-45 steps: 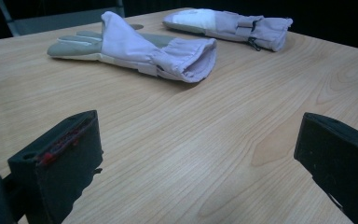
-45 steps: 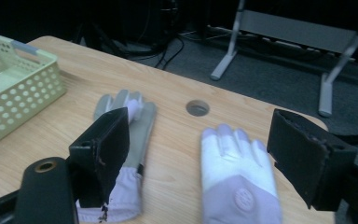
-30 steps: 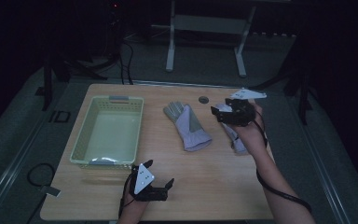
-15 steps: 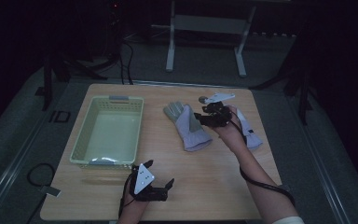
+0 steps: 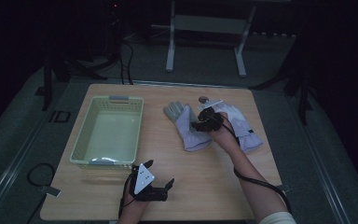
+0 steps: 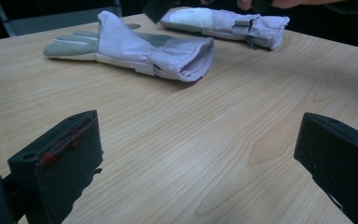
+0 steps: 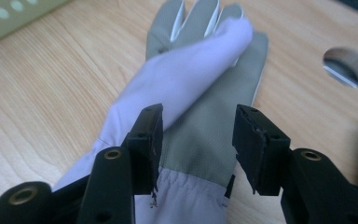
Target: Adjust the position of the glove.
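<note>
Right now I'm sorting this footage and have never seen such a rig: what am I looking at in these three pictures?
A person holds a handheld two-jaw gripper in each hand. The high view looks down on the wooden table; the other two pictures come from cameras riding on the grippers. On the table lie a pale green basket, empty as far as it shows, and two lilac-and-grey gloves. The left gripper rests near the table's front edge, jaws wide apart, nothing between them. The right gripper is over the nearer glove; its jaws have just been closing and straddle the glove's grey palm, but the pads do not yet pinch it. The second glove lies beside it.
</note>
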The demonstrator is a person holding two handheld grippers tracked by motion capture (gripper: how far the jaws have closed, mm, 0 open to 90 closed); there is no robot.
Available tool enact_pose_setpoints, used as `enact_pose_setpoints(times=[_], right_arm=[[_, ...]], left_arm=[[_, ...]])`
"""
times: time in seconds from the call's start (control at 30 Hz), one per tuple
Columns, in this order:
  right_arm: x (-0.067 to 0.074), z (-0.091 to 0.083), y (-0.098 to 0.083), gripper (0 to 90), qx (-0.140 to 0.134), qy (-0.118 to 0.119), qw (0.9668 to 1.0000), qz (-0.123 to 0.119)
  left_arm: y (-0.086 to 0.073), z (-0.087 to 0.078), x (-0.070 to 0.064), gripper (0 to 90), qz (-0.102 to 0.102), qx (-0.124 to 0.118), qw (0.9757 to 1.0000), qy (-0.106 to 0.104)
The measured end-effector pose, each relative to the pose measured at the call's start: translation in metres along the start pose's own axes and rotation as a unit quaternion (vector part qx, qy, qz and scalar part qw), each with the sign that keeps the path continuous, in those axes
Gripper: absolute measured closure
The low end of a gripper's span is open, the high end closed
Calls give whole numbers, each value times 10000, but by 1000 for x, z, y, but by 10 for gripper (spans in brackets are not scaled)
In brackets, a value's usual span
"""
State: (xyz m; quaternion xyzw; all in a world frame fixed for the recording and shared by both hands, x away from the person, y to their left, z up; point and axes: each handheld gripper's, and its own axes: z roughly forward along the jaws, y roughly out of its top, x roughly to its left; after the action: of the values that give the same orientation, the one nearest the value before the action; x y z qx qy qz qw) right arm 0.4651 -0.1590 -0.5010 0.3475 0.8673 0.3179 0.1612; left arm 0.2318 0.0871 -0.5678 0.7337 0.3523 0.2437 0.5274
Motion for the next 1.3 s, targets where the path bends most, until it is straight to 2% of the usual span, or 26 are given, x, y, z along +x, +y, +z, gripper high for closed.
enact_pose_setpoints(times=[0.17, 0.37, 0.43, 0.57, 0.63, 0.7, 0.73, 0.8, 0.83, 1.0, 1.07, 1.1, 1.17, 1.2, 1.27, 1.3], right_arm=[[-3, 14, -6, 565, 128, -61, 9999, -16], [-7, 29, -12, 569, 218, 19, 9998, -43], [-6, 36, -14, 601, 336, 46, 9994, -65], [-3, 37, -13, 700, 431, 59, 9990, -114], [0, 38, -13, 749, 421, -31, 9990, -139], [2, 38, -14, 779, 408, -99, 9991, -72], [5, 37, -15, 826, 321, -240, 9991, 157], [10, 34, -15, 860, 225, -342, 9986, 345], [10, 34, -15, 860, 225, -342, 9986, 345], [20, 10, -8, 873, -79, -475, 9966, 669], [21, -3, -4, 874, -243, -450, 9949, 874], [21, -3, -4, 874, -243, -450, 9949, 874], [25, -22, -2, 875, -497, -423, 9911, 1163], [25, -22, -2, 875, -497, -423, 9911, 1163], [29, -34, -2, 875, -643, -425, 9891, 1256], [33, -45, -4, 875, -737, -454, 9870, 1352]], left_arm=[[0, 0, 0, 7, 0, -1, 10000, 0], [0, 0, 0, 7, -15, 8, 10000, -7], [0, 0, 0, 7, -11, 11, 10000, -15], [0, 0, 0, 7, -5, 9, 10000, -8], [0, 0, 0, 7, -7, 11, 10000, -8], [0, 0, 0, 7, -8, 10, 10000, -8], [0, 0, 0, 7, -12, 10, 10000, -6], [0, 0, 0, 7, -11, 12, 10000, -5], [0, 0, 0, 7, -11, 12, 10000, -5], [0, 0, 1, 7, -26, 15, 10000, -1], [0, 0, 1, 7, -24, 18, 10000, 1], [0, 0, 1, 7, -24, 18, 10000, 1], [0, 0, 1, 7, -13, 23, 10000, 0], [0, 0, 1, 7, -13, 23, 10000, 0], [0, 0, 1, 7, -30, 22, 10000, 2], [0, 0, 1, 7, -25, 26, 10000, 3]])
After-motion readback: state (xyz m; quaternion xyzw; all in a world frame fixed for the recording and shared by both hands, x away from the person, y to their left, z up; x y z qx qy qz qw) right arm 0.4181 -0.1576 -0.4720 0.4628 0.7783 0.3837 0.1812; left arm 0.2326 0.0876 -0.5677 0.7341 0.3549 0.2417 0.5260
